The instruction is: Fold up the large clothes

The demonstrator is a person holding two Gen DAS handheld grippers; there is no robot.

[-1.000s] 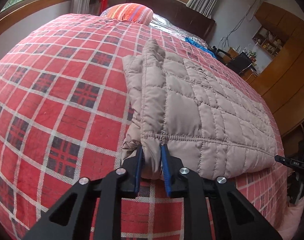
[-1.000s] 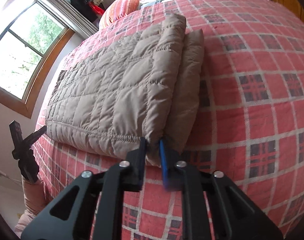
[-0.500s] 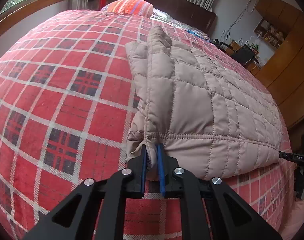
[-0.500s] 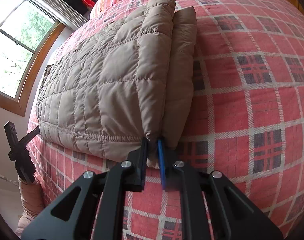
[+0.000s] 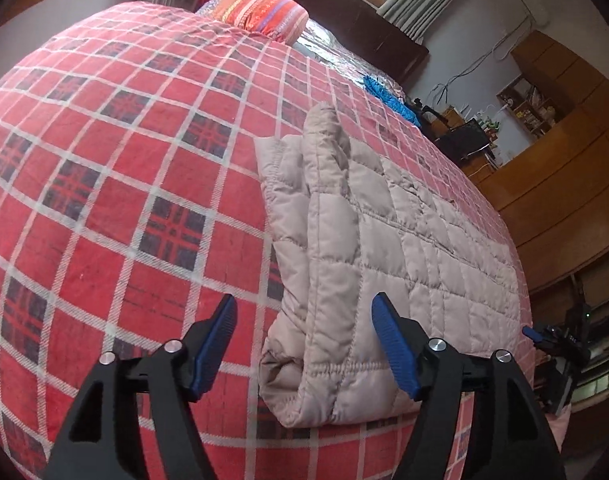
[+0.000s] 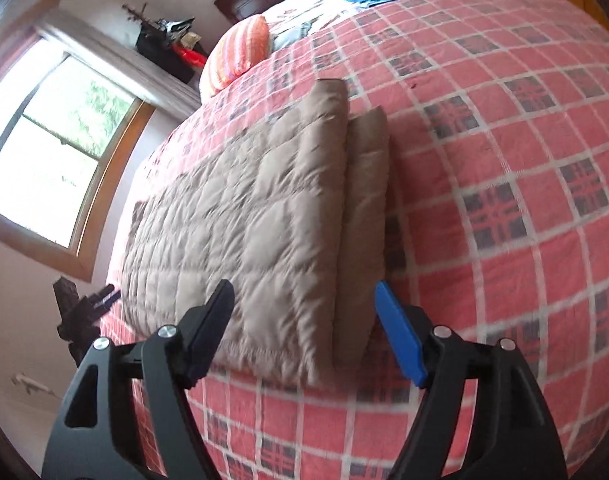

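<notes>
While the folded jacket (image 5: 388, 256) lies flat on the bed (image 5: 116, 184) just ahead of both tools, left gripper (image 5: 304, 344) and right gripper (image 6: 304, 330) gape wide and empty, so folding looks nearly done

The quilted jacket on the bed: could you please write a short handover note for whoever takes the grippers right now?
Left gripper: open, empty, at the near-left corner of the quilted jacket.
Right gripper: open, empty, at the near-right corner.
Jacket: lies folded into a flat rectangle on the red plaid bedspread, with a narrower layer showing along each side edge; nothing is holding it.
Done: sides appear folded in, and the near hem lies close to the bed's edge.
Left: probably a further fold, near end over the far end, to make it compact.
</notes>
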